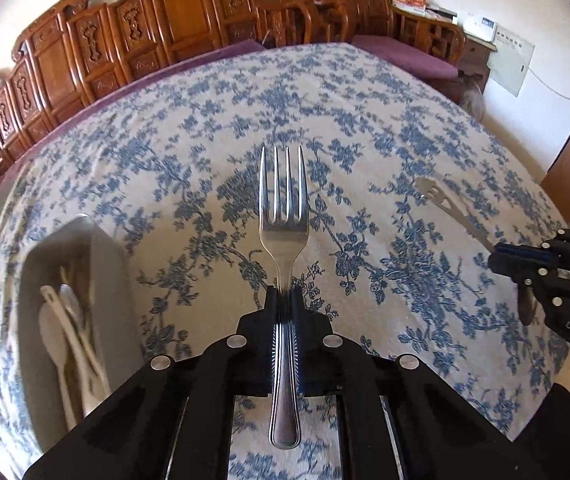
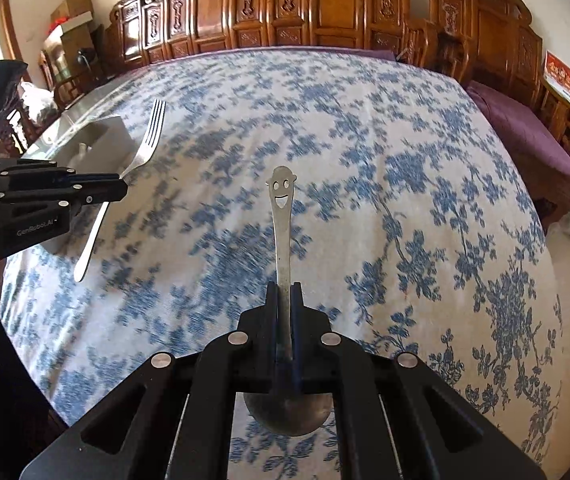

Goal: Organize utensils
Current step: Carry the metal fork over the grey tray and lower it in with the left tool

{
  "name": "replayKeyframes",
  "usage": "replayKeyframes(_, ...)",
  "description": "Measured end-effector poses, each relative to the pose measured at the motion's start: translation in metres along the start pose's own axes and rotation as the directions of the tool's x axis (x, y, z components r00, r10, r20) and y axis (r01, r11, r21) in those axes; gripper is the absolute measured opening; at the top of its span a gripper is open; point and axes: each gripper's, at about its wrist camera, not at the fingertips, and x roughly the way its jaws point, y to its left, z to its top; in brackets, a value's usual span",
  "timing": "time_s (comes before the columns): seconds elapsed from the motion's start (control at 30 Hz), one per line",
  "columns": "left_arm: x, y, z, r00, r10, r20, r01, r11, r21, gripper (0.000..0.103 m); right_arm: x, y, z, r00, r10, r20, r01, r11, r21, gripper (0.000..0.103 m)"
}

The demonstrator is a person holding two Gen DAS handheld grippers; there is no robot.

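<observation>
My left gripper (image 1: 284, 294) is shut on a steel fork (image 1: 283, 216), tines pointing away, held above the blue-flowered tablecloth. In the right wrist view the fork (image 2: 147, 142) sticks out of the left gripper (image 2: 119, 190). My right gripper (image 2: 284, 290) is shut on a steel spoon (image 2: 282, 216) with a smiley-face handle end pointing forward and its bowl near the camera. In the left wrist view the spoon (image 1: 451, 204) sticks out of the right gripper (image 1: 499, 260). A grey utensil tray (image 1: 113, 264) with white utensils (image 1: 65, 320) lies at the left.
The table (image 1: 365, 120) is covered by a white cloth with blue flowers. The tray (image 2: 109, 136) sits near its left edge. Carved wooden chairs (image 1: 181, 12) and a bench with a purple cushion (image 2: 525, 128) line the far side.
</observation>
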Motion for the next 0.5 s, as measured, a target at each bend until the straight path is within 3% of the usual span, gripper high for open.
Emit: replayKeyframes(0.5,-0.066,0.017,-0.005,0.994,0.01,0.105,-0.009,1.0,-0.013,0.006,-0.03,0.041,0.015,0.996,0.052,0.071,-0.047,0.996,-0.074,0.007)
